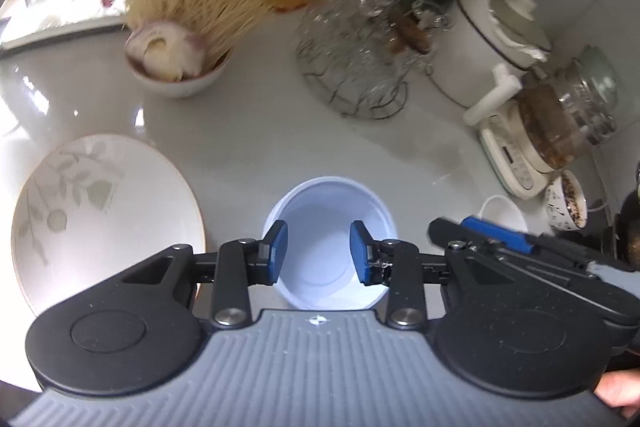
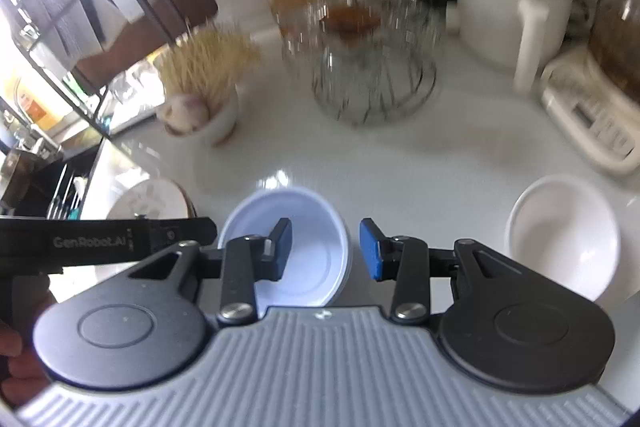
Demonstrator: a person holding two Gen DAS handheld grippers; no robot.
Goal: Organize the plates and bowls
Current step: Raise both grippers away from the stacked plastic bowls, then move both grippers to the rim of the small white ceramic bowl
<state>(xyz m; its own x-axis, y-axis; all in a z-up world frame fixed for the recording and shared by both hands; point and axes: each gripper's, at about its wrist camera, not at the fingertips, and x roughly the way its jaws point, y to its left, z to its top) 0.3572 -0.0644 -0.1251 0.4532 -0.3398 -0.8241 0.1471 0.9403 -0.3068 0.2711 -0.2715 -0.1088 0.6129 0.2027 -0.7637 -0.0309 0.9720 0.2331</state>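
Hovering over the pale blue bowl [image 1: 326, 247], the left tool [image 1: 319, 253] has its pads spread and gripping nothing; both pads appear inside the rim. The right tool [image 2: 326, 249] is likewise released, its left pad over the bowl [image 2: 286, 247] and its right pad outside the rim, as if straddling the wall. The bowl stands upright on the worktop [image 1: 248, 131], between the leaf-patterned plate [image 1: 104, 219] and a white bowl [image 2: 562, 235].

It looks thin and light, probably plastic, so it may slide or flex; pinching the rim wall, one pad inside and one outside, seems the sound grip. The plate looks ceramic, heavier, glossy and chippable, best taken at its edge. The white bowl appears ceramic too.

Readable writing: "GenRobot.AI" on the left tool's side in the right view.
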